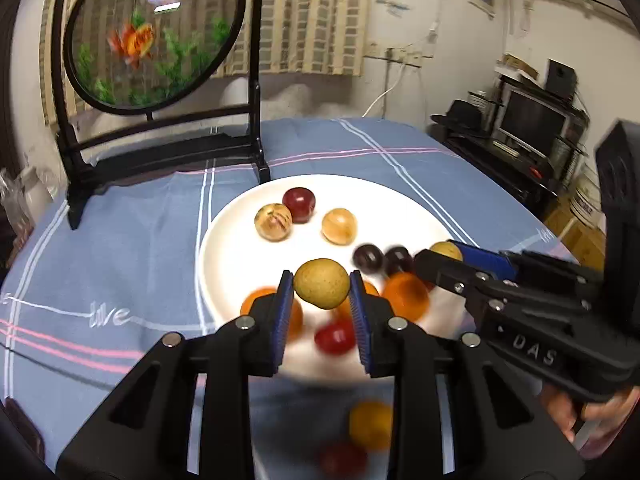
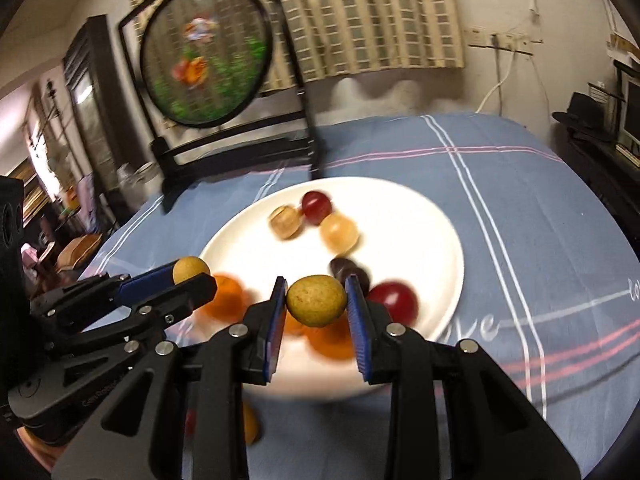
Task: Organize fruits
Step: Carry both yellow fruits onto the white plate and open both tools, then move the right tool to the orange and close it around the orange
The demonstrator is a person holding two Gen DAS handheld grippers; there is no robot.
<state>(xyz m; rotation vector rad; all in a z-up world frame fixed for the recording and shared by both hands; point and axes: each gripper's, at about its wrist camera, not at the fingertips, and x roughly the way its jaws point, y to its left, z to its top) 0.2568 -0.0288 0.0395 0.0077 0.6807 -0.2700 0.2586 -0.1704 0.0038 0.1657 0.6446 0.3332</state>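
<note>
we see the blue cloth [image 1: 140, 240] filling the frame, the embroidered screen [image 1: 152, 36] upper left, then the white plate [image 1: 224, 248] at centre. each claw pinches one yellow-green fruit above it (likely carrying): left gripper [image 1: 322, 292], right gripper [image 2: 317, 300]. loose fruits below crowd any set-down spot.

Dim, warm indoor light; the white plate [image 1: 224, 248] glares, nearby fruit smears with motion blur (fisheye bends both views' edges).
</note>
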